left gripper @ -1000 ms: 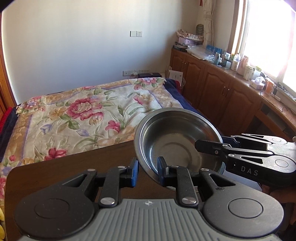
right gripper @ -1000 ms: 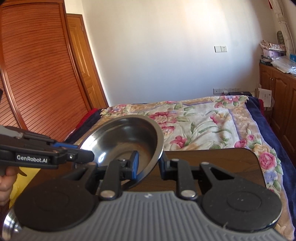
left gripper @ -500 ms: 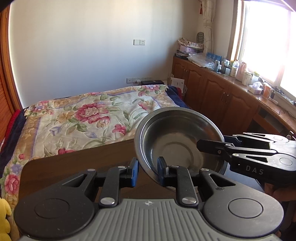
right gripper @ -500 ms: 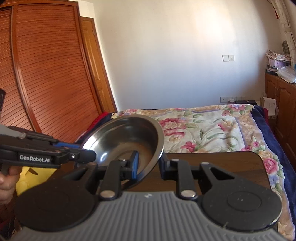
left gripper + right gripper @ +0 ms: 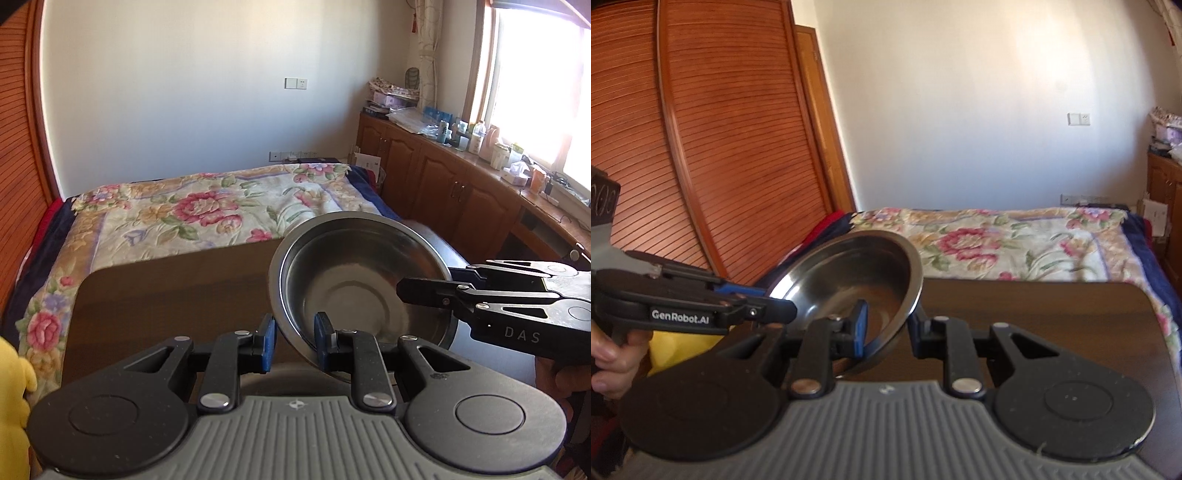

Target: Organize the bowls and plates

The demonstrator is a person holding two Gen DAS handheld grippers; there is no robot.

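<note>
A steel bowl (image 5: pixel 362 280) hangs tilted above the dark wooden table (image 5: pixel 166 295), held by both grippers at once. My left gripper (image 5: pixel 293 343) is shut on the near rim, with the bowl wall between its blue pads. From the right, my right gripper (image 5: pixel 406 291) clamps the opposite rim. In the right wrist view the same bowl (image 5: pixel 849 273) tips up to the left, its rim caught in my right gripper (image 5: pixel 886 328). The left gripper (image 5: pixel 783 312) reaches in from the left, a hand (image 5: pixel 609 362) on its handle.
Beyond the table (image 5: pixel 1052 314) lies a bed with a flowered quilt (image 5: pixel 207 206). Wooden cabinets (image 5: pixel 443 184) topped with bottles run under the window on the right. A slatted wardrobe (image 5: pixel 720 147) stands left. A yellow soft toy (image 5: pixel 11 387) sits at the table's left end.
Both grippers have carried the bowl sideways to the left, so the room has slid right in both views. More of the table and wardrobe shows. The two grips have not changed.
</note>
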